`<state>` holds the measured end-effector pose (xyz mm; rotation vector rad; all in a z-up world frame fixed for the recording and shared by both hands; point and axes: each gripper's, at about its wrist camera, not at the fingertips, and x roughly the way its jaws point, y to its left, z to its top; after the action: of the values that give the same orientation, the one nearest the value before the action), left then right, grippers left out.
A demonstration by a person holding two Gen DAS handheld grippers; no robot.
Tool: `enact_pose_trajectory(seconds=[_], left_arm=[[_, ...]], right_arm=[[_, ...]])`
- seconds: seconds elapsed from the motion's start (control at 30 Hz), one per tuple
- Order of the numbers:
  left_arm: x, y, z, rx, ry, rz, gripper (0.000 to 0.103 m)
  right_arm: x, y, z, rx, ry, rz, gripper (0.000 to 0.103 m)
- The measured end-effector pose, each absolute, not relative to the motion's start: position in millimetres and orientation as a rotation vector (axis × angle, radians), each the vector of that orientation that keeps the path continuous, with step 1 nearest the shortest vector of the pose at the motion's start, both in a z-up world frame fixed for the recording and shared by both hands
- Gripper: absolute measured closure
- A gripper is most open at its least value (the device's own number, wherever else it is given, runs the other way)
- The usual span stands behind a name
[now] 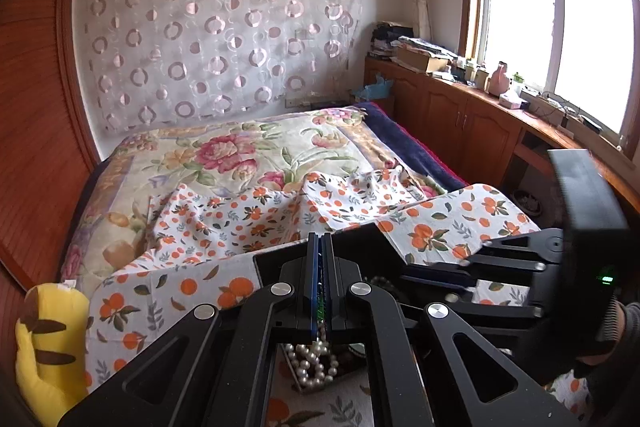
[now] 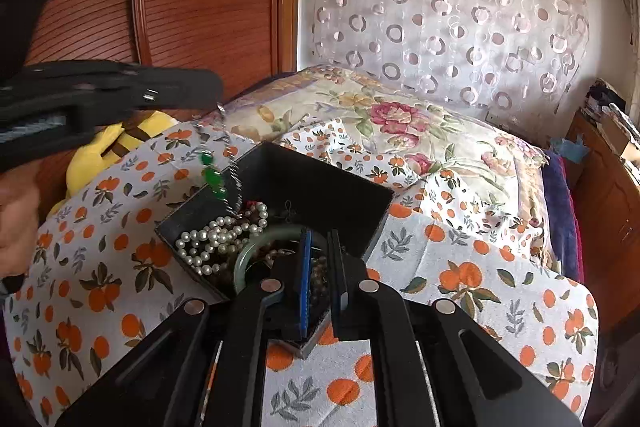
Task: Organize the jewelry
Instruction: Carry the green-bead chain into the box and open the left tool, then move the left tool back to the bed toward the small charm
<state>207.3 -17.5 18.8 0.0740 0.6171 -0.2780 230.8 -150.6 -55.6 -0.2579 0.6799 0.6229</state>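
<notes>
A black jewelry box (image 2: 320, 183) sits open on an orange-print cloth, holding a pearl necklace (image 2: 216, 239), a green jade bangle (image 2: 244, 259) and dark beads. My left gripper (image 1: 320, 247) is shut on a silver chain with green beads (image 2: 212, 171), which hangs from it over the box's left side; in the right wrist view the left gripper (image 2: 216, 99) shows at upper left. The pearls also show below it (image 1: 314, 363). My right gripper (image 2: 320, 239) hovers over the box's near corner, jaws slightly apart, holding nothing. It also shows in the left wrist view (image 1: 436, 271).
The orange-print cloth (image 2: 460, 267) covers a surface beside a bed with a floral quilt (image 2: 400, 123). A yellow plush toy (image 2: 100, 155) lies at the left. Wooden cabinets (image 1: 460, 123) and a cluttered windowsill run along the right wall.
</notes>
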Motion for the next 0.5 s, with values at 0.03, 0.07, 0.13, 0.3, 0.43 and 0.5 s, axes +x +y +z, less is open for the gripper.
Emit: enact_pose_trajectory(seconds=[0.03, 0.07, 0.13, 0.3, 0.43, 0.5], left_arm=[[210, -19, 19, 0.075, 0.619, -0.279, 0.102], [213, -20, 18, 0.078, 0.620, -0.279, 0.102], [217, -21, 18, 0.078, 0.621, -0.281, 0.102], [224, -27, 19, 0.087, 0.621, -0.290, 0.102], [224, -32, 21, 0.097, 0.614, -0.293, 0.102], [224, -32, 23, 0.098, 0.613, -0.294, 0.102]], right_arm=[[230, -152, -55, -0.260, 0.678, 0.620, 0.094], [230, -155, -54, -0.259, 0.676, 0.617, 0.094], [227, -159, -54, -0.256, 0.678, 0.615, 0.094], [222, -165, -54, -0.250, 0.673, 0.605, 0.094], [220, -171, -55, -0.236, 0.673, 0.598, 0.094], [220, -173, -55, -0.231, 0.673, 0.594, 0.094]])
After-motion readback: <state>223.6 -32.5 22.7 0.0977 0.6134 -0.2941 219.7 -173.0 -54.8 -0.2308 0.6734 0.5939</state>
